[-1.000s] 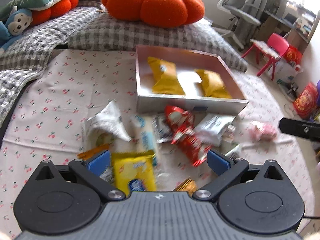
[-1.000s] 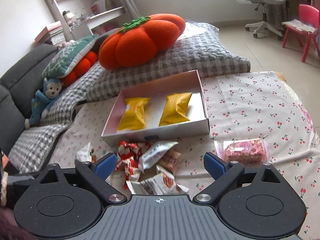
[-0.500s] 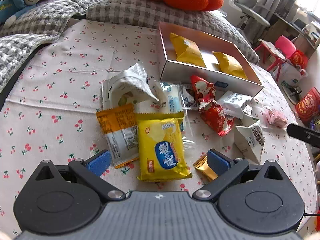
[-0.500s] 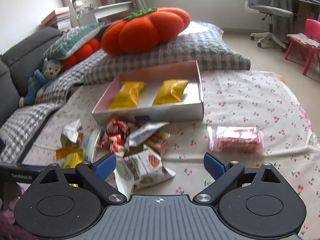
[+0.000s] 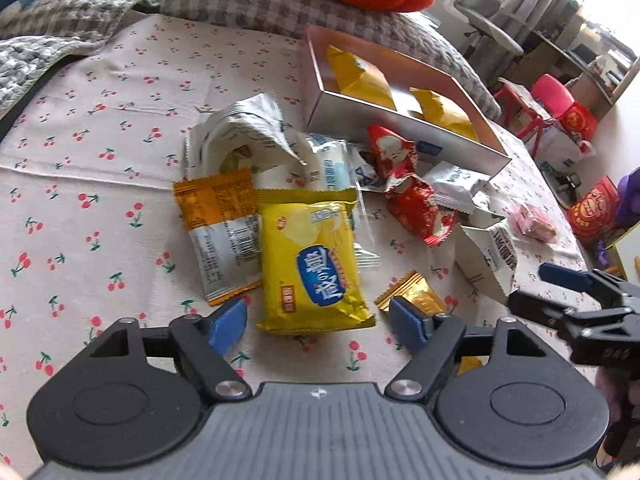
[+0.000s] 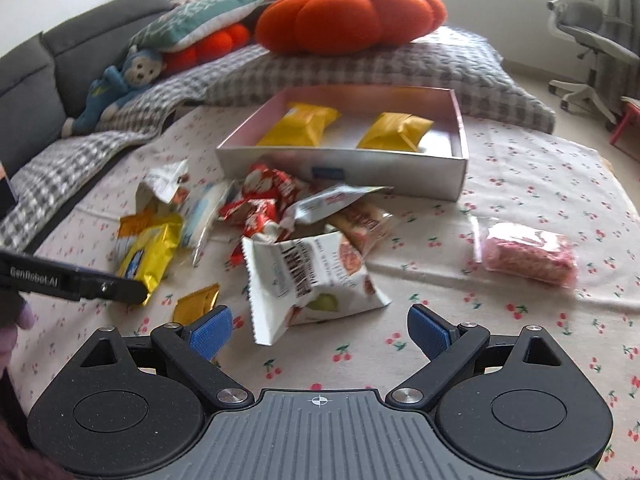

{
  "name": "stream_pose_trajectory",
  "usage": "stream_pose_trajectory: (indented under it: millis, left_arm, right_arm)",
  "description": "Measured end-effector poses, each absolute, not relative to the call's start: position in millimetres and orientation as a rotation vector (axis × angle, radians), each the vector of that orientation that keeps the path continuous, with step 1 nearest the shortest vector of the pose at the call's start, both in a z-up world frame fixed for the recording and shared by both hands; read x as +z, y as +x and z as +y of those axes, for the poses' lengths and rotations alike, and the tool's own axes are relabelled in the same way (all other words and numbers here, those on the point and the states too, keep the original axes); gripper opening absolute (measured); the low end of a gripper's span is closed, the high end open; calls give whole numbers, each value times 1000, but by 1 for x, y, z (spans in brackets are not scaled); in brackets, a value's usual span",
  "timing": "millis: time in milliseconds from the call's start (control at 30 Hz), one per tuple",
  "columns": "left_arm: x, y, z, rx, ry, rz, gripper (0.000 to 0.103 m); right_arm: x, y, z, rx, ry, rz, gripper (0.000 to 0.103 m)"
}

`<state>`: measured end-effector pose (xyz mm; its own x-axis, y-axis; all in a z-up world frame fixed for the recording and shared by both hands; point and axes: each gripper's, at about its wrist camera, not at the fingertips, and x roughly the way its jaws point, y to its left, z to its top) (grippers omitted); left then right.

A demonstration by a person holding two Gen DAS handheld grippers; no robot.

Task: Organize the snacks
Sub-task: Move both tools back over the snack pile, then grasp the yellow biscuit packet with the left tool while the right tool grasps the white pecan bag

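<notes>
Packet (image 5: 316, 264), glossy yellow with blue oval label, between closing left gripper (image 5: 318, 322) pads, untouched.

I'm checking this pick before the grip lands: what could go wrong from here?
The left gripper is closing around the yellow packet, whose edge overlaps the orange-and-white packet; both may lift. The right gripper, open, nears the white pouch, which is puffy and could slip.

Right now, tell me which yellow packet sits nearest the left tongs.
The big yellow packet with the blue oval label, lying on the cloth directly before the closing left tongs, not yet gripped. The two plain yellow packets lie far off inside the box.
</notes>
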<state>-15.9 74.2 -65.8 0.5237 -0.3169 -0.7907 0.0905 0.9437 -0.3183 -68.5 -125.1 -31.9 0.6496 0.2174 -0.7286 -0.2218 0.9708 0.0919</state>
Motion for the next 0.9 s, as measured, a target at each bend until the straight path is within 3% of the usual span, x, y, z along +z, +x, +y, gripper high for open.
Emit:
stream_pose_trajectory:
  millis: [600, 900]
  left_arm:
    - [-67, -2, 63, -230, -193, 988, 52]
    - [-67, -2, 49, -244, -93, 986, 53]
  right_arm:
    - [-48, -43, -115, 221, -24, 865, 96]
    - [-50, -31, -112, 197, -21, 872, 96]
